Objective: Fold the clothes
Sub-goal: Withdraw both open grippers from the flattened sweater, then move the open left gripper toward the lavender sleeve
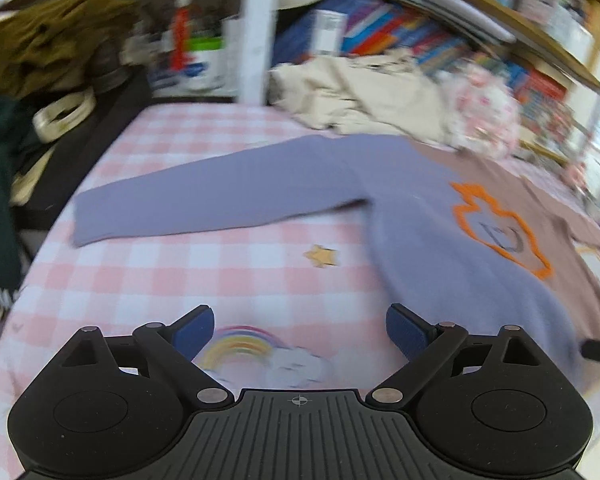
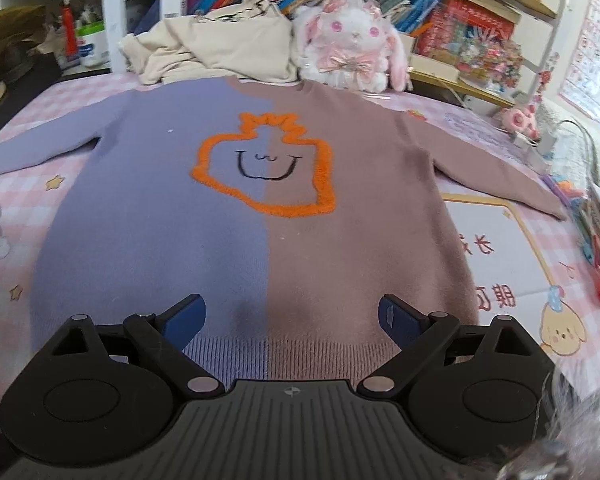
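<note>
Two-tone sweater [image 2: 260, 216] lying flat, front side up, on the pink checked bedsheet [image 2: 496, 240]

It's half lilac, half dusty mauve, split down the middle, with a fuzzy orange outline and a little black smiley face on the chest. Both sleeves are stretching straight out to the sides, ribbed hem facing the cameras, collar pointing toward the far end.

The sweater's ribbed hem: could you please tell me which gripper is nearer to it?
Right. The right gripper hovers directly over the sweater's ribbed hem, jaws open. The left gripper is off to the side over the checked cover, jaws open.
</note>
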